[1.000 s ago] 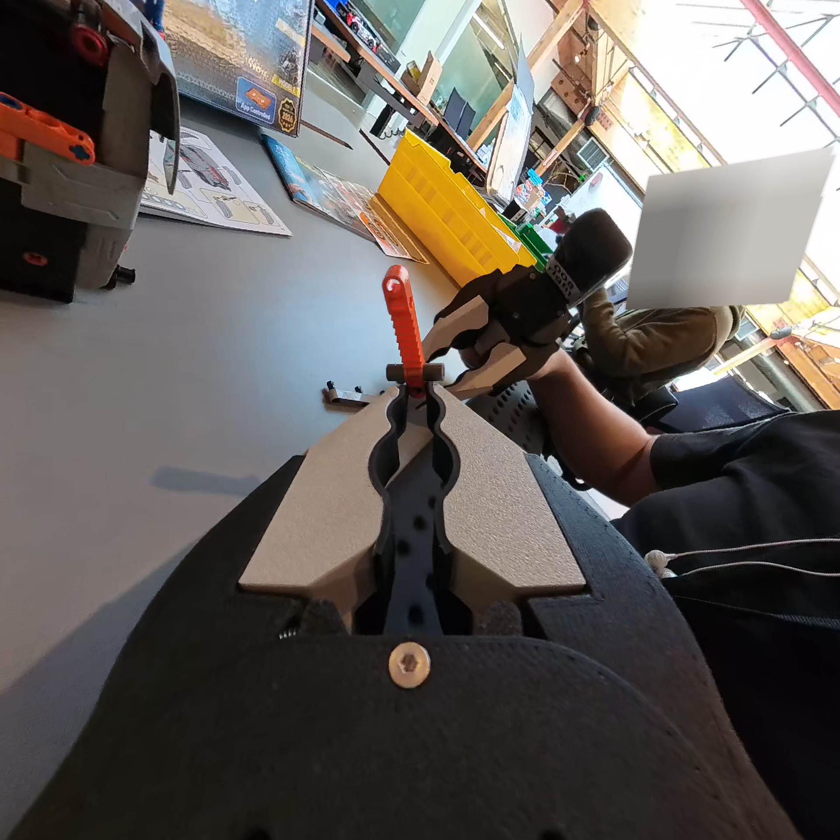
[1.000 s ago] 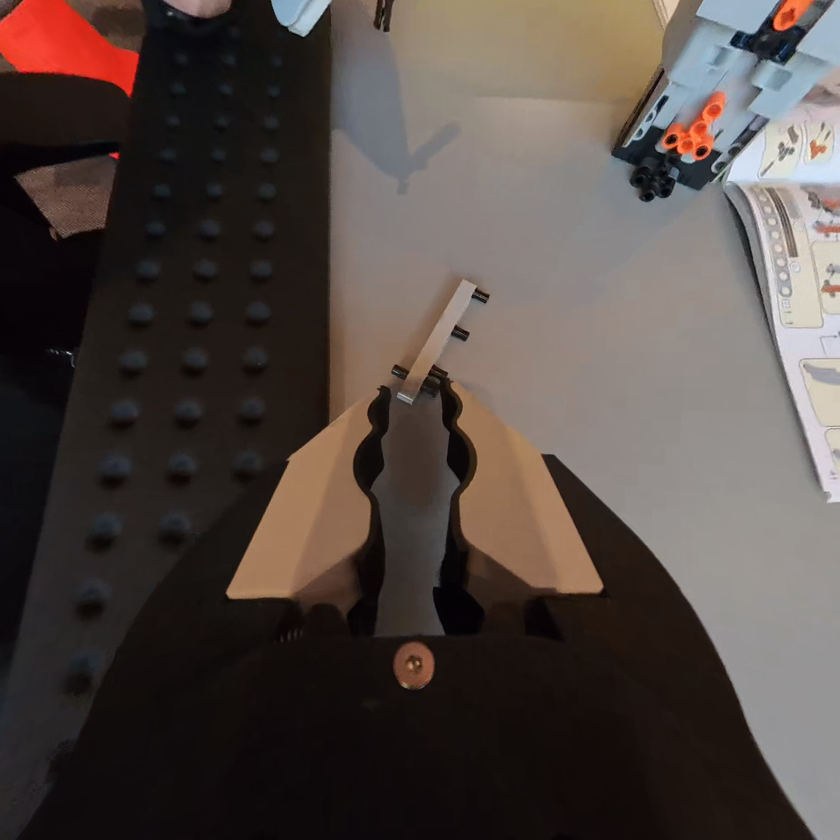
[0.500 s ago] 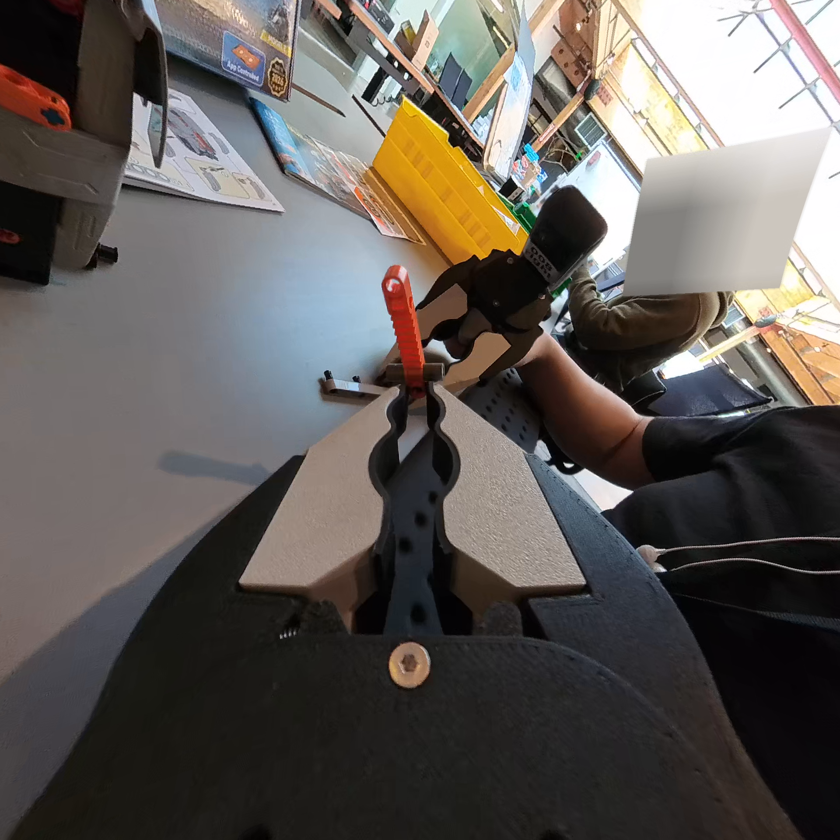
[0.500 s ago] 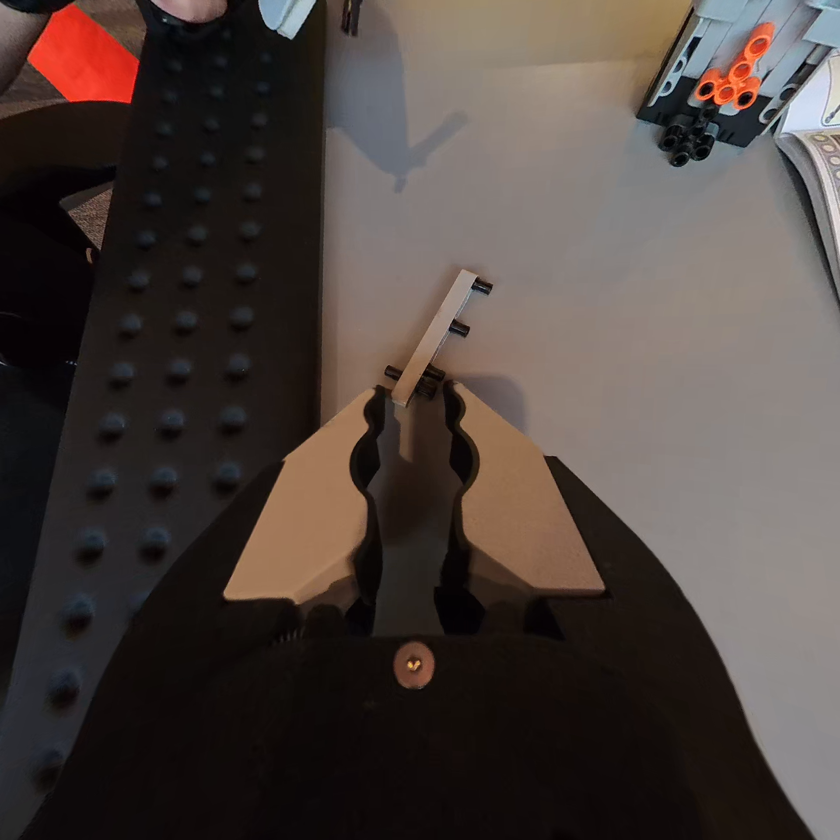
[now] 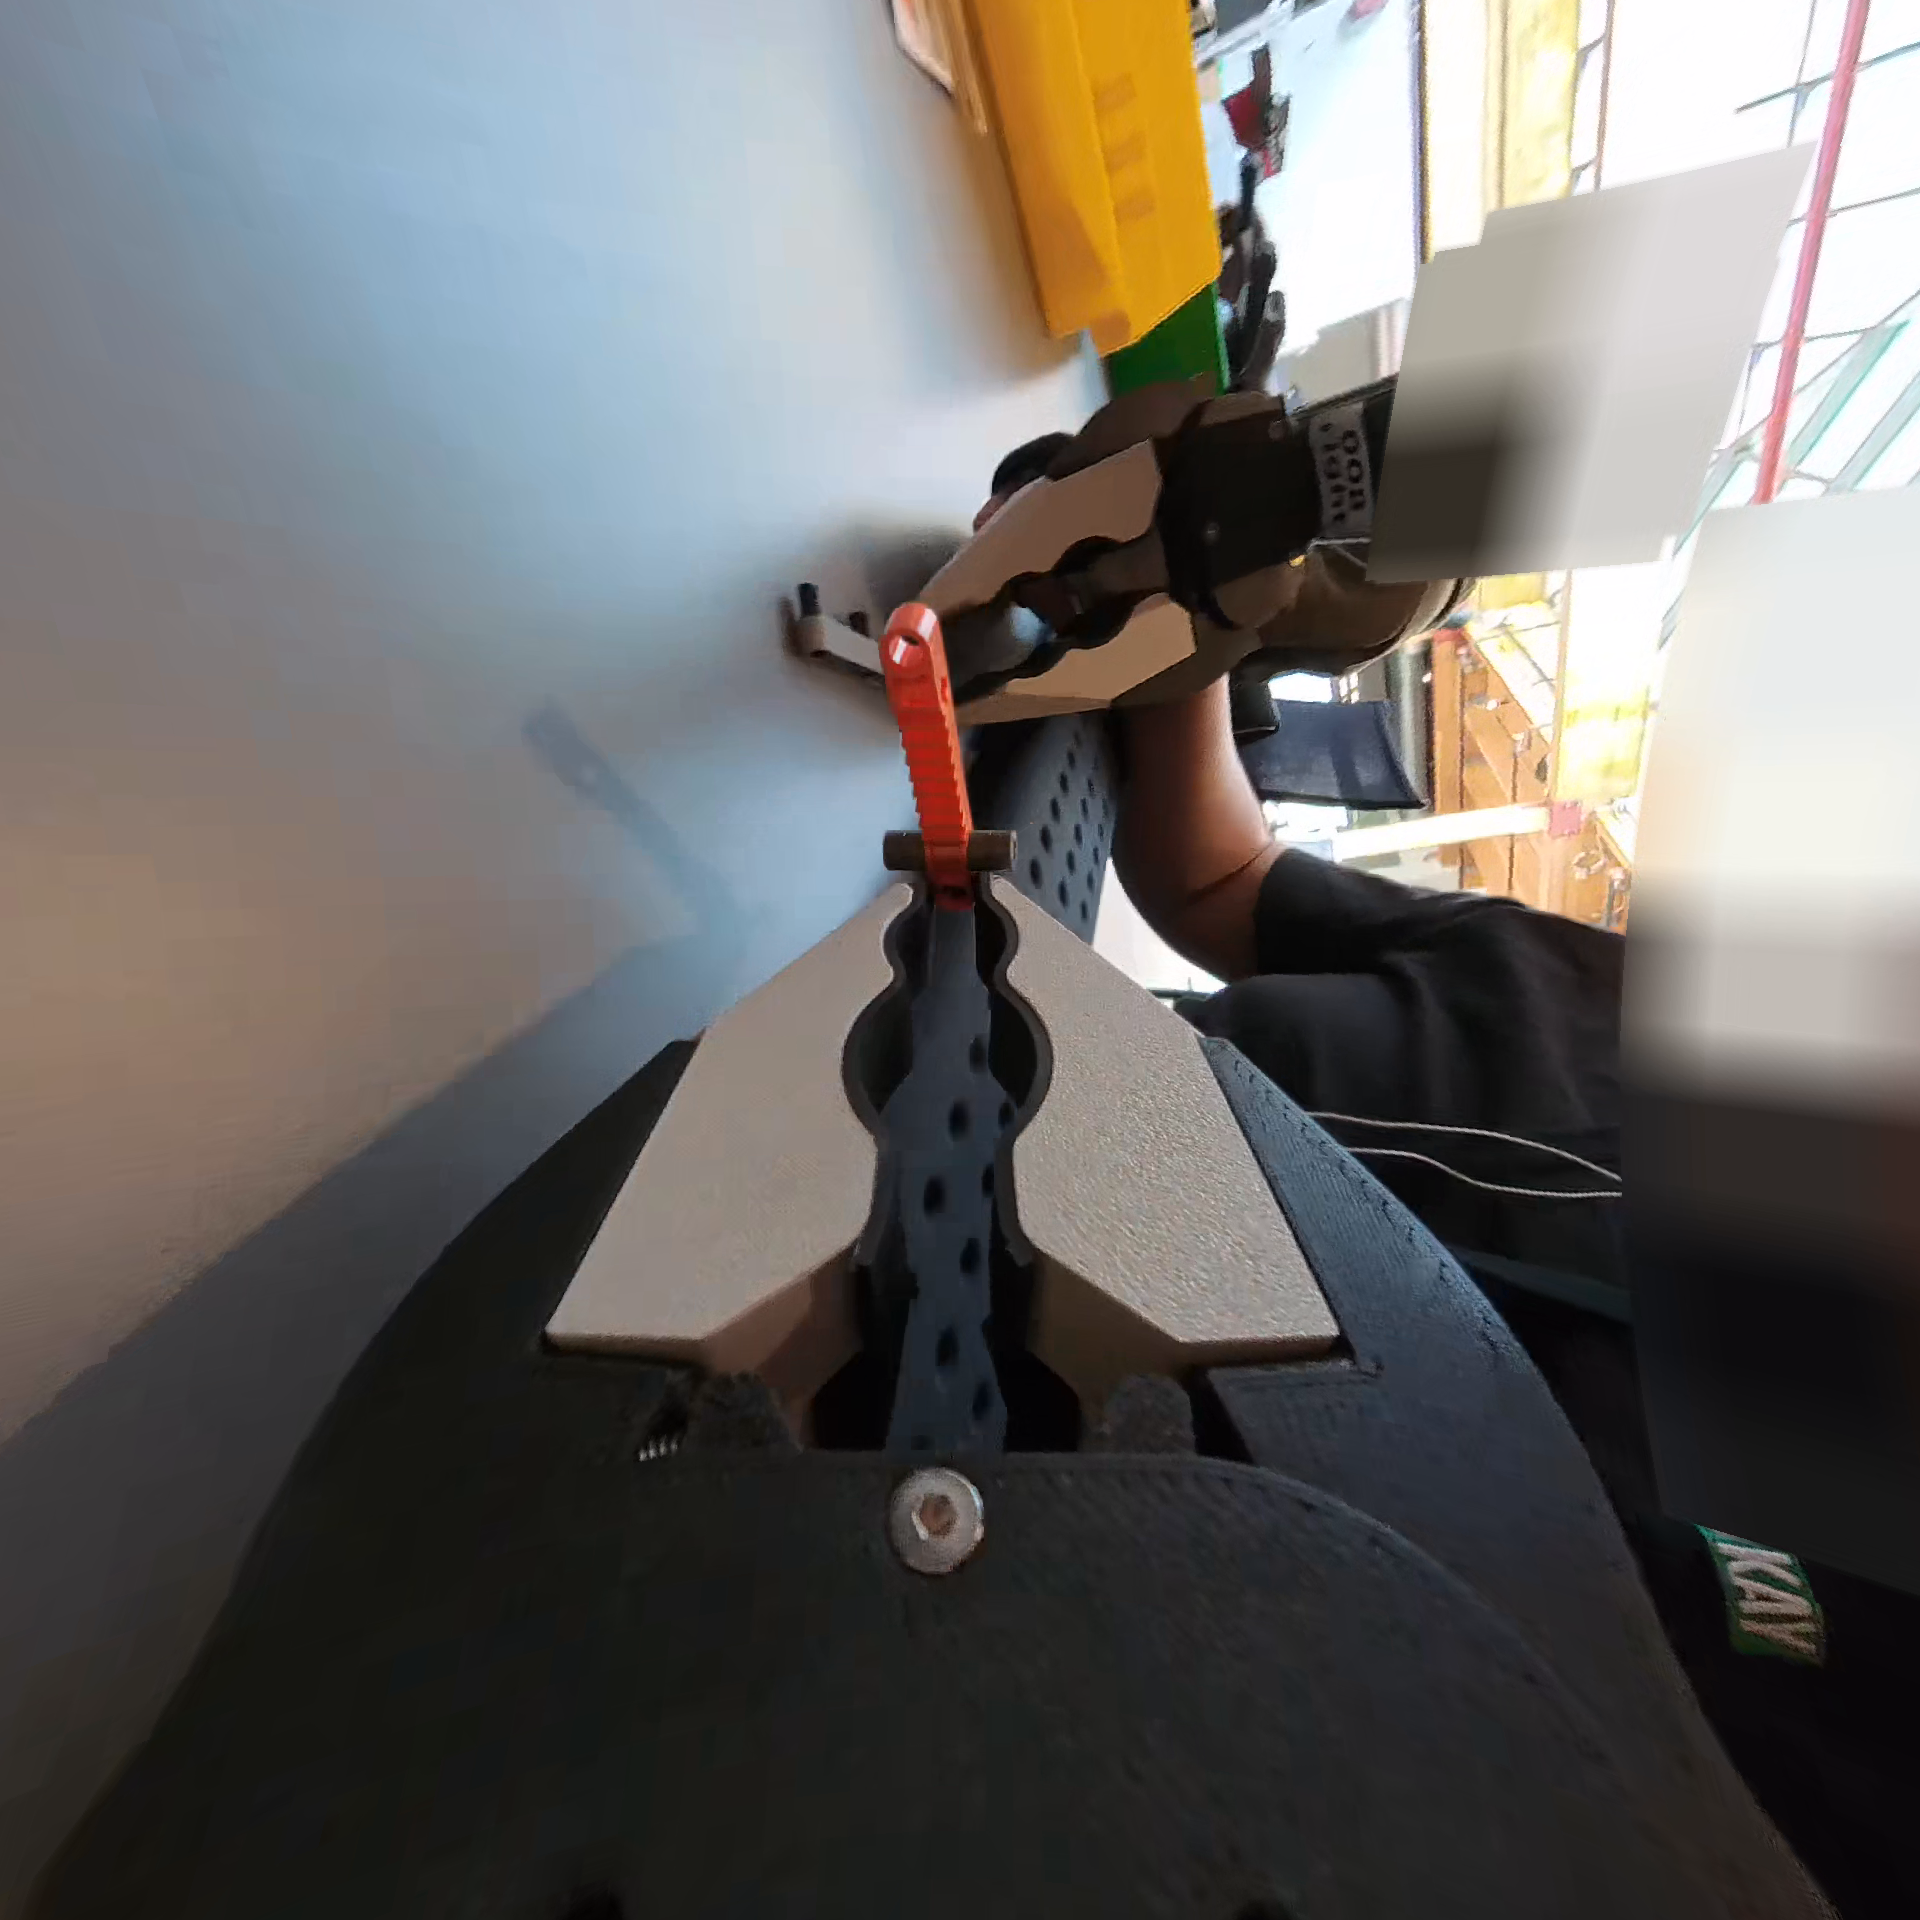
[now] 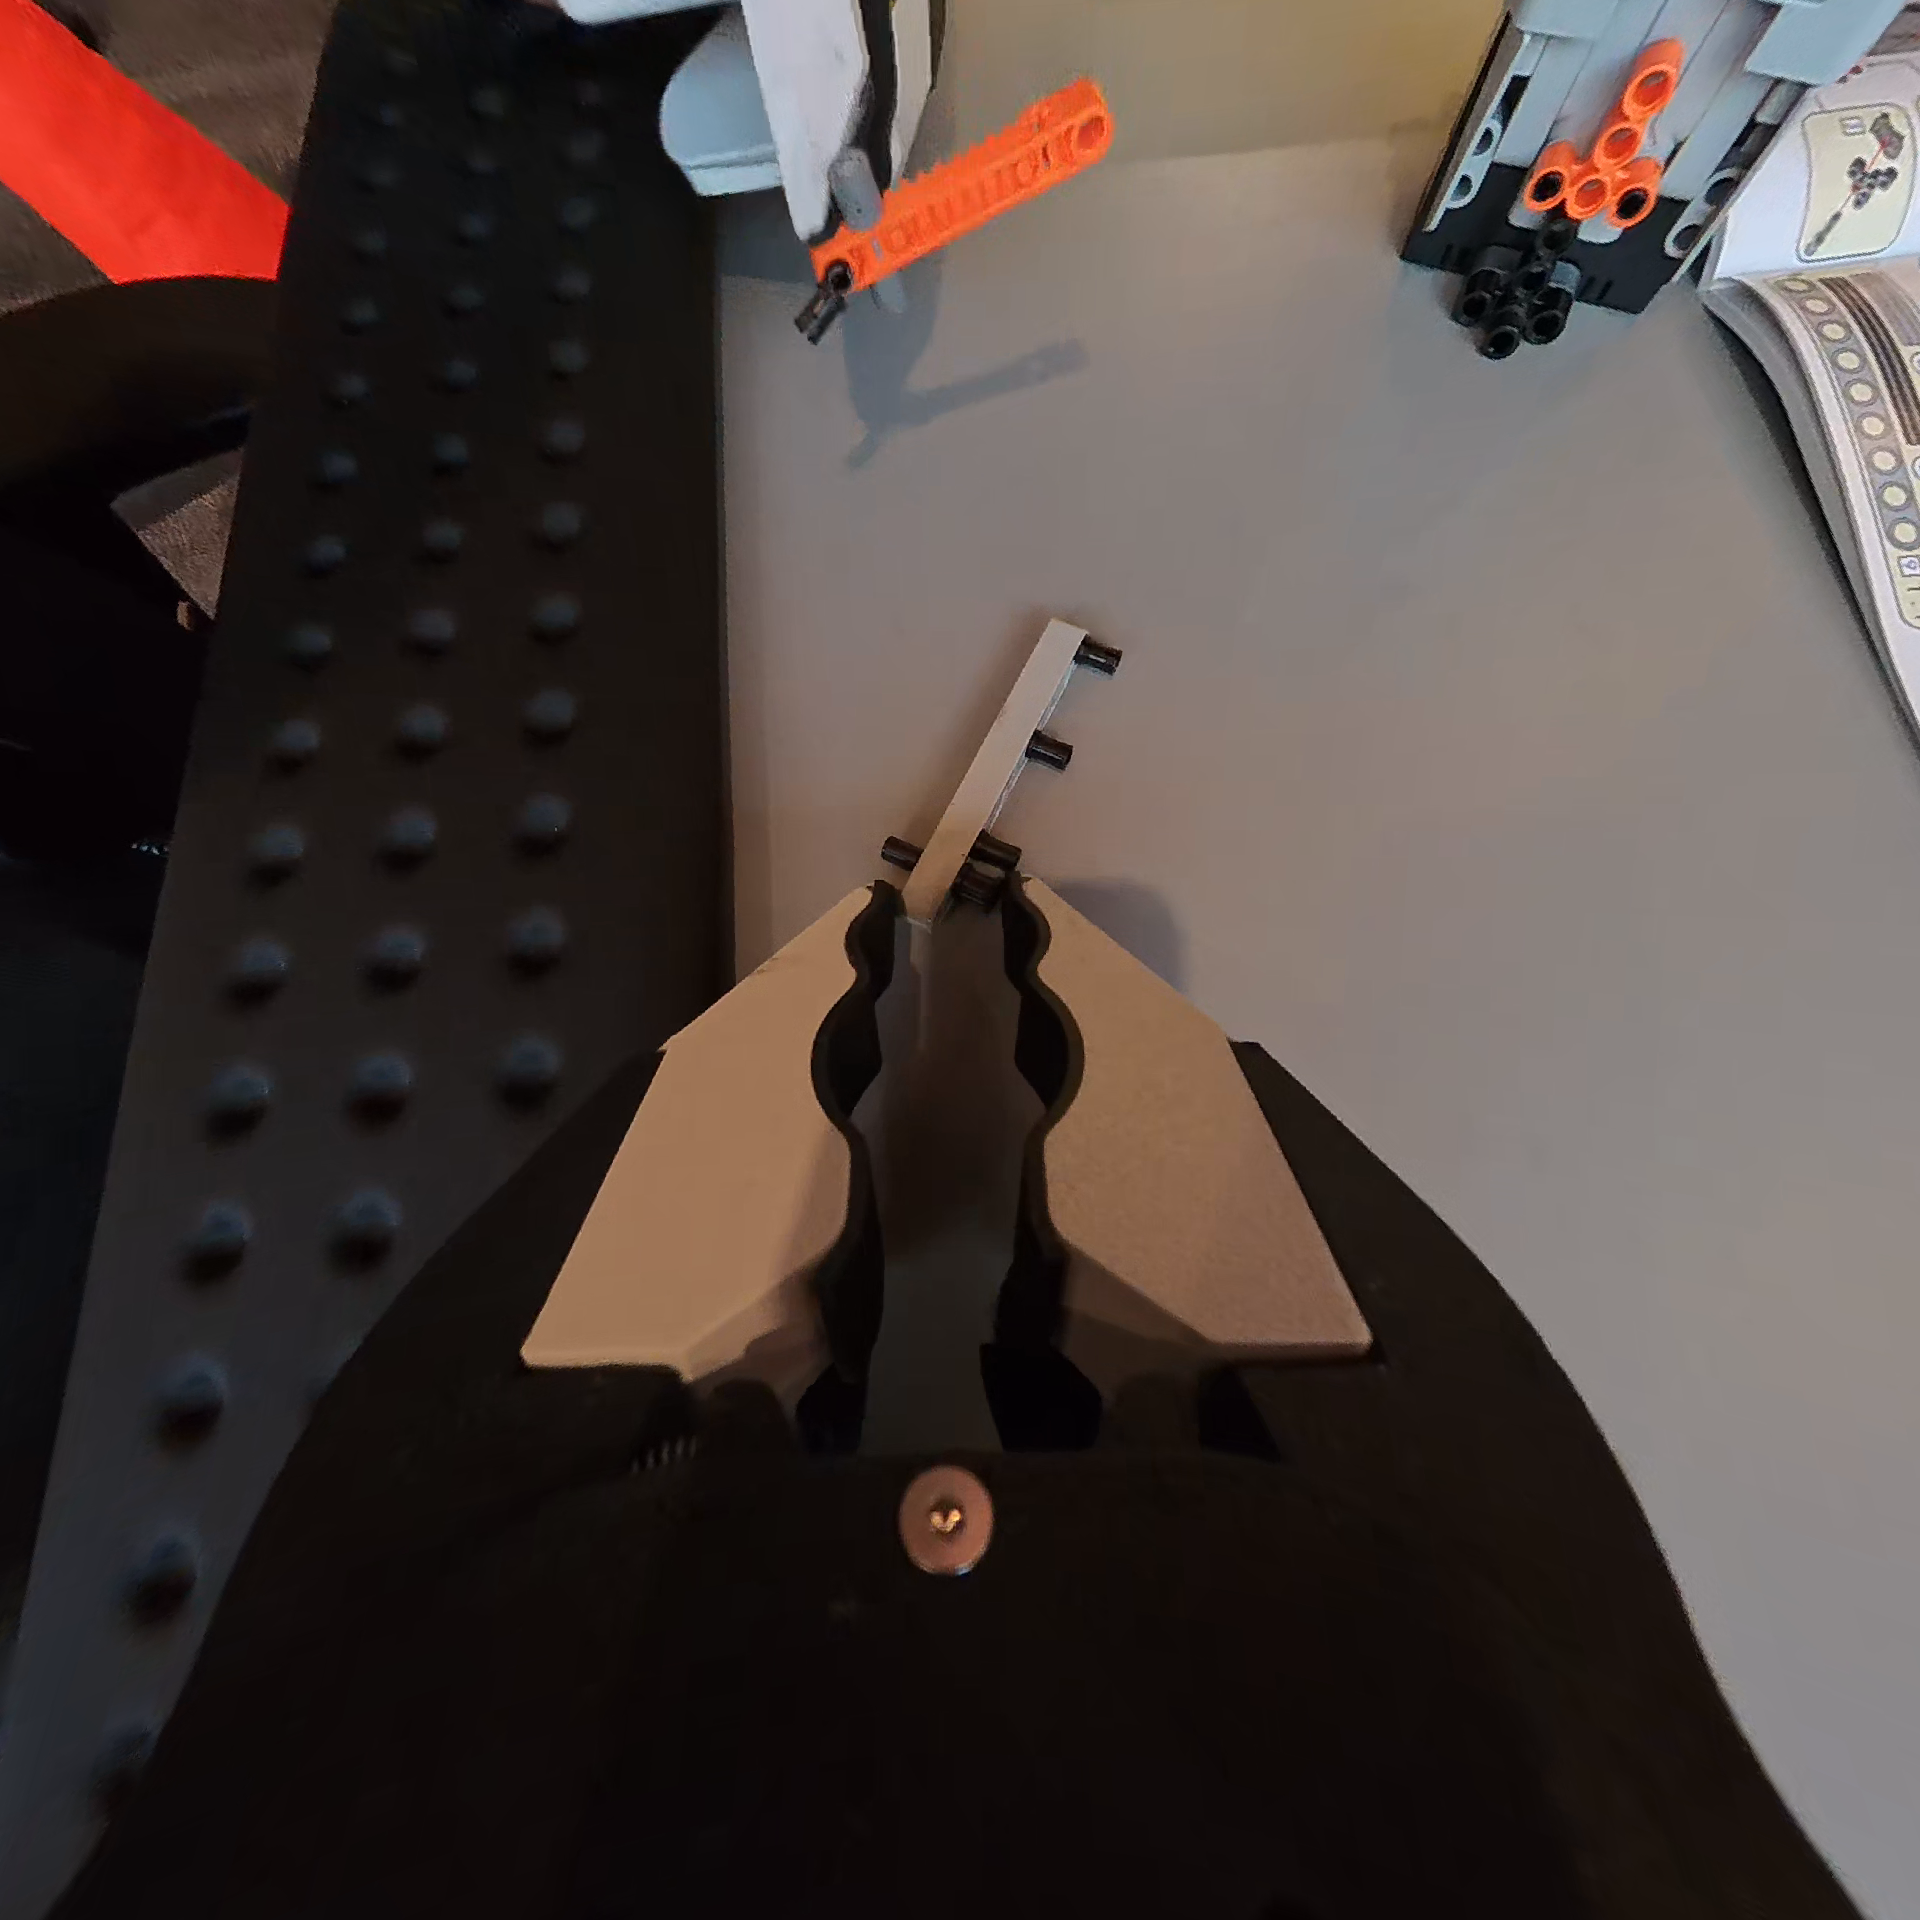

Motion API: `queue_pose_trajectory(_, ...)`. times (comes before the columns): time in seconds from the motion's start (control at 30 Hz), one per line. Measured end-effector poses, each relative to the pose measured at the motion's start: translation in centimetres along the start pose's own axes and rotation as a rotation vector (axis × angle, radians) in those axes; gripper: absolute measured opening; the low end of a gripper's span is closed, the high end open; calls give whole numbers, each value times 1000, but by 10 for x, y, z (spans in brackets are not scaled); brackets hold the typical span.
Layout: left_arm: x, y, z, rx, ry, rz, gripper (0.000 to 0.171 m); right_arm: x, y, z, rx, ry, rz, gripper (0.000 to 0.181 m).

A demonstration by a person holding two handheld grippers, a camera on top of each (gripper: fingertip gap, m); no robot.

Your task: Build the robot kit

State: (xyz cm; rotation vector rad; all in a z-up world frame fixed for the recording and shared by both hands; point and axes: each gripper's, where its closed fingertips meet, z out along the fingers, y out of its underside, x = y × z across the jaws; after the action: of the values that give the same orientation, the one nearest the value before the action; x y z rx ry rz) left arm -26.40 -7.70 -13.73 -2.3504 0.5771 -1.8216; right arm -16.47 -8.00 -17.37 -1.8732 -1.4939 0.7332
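Orange toothed beam (image 5: 925,727) in my left tool and grey beam (image 6: 997,769) at my right tool are the two pieces I have to do with.

Under everything lies the grey table (image 6: 1351,623). A black studded strip (image 6: 436,623) runs along its near edge on my left. At the far right stands a grey-and-black model (image 6: 1621,156) with orange parts, and an open booklet (image 6: 1849,395) lies just beside it. A yellow bin (image 5: 1101,156) sits well off at the table's far side.

My left gripper (image 5: 940,894) is closed tight on the very foot of the orange toothed beam, just below a short grey axle (image 5: 948,850) that crosses it. The beam sticks straight out past the tips, held clear above the table. It sits well apart from the grey beam in the right wrist view.

My right gripper (image 6: 945,904) is narrowed to a slim gap. It has the near end of the grey beam between its tips, with black pins (image 6: 1049,750) jutting from the beam's side. The pin stubs at that end lie against both tips. The rest of the beam lies on the table, angled away to the right.

Both holds are at the extreme end of a long piece, so I judge either could pivot in the jaws. I think an even squeeze and slow, square wrists matter here.
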Motion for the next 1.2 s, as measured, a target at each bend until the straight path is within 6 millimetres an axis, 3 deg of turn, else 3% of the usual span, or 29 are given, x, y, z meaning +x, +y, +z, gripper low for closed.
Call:
queue_pose_trajectory(0.3,-21,5,4,-130,-63,-62,6,8,-5,-6,38,41,12,19)
queue_pose_trajectory(0.57,-33,1,-5,-125,-94,-149,7,8,-7,-9,52,56,-1,19)
queue_pose_trajectory(0.7,-32,-3,-17,-86,-103,-174,28,8,-6,-9,54,48,16,19)
queue_pose_trajectory(0.8,-38,-10,-39,-9,-256,-101,31,9,-11,-13,92,35,60,18)
queue_pose_trajectory(0.9,-28,-23,-55,77,-485,192,28,8,-16,-17,137,-31,172,18)
queue_pose_trajectory(0.97,-3,-29,-42,90,-553,450,28,6,-18,-19,161,-93,271,18)
queue_pose_trajectory(1.07,31,-25,7,44,-528,768,42,5,-18,-21,182,-177,402,17)
queue_pose_trajectory(1.2,15,-22,62,-150,-657,1157,47,8,-21,-27,234,-243,522,17)
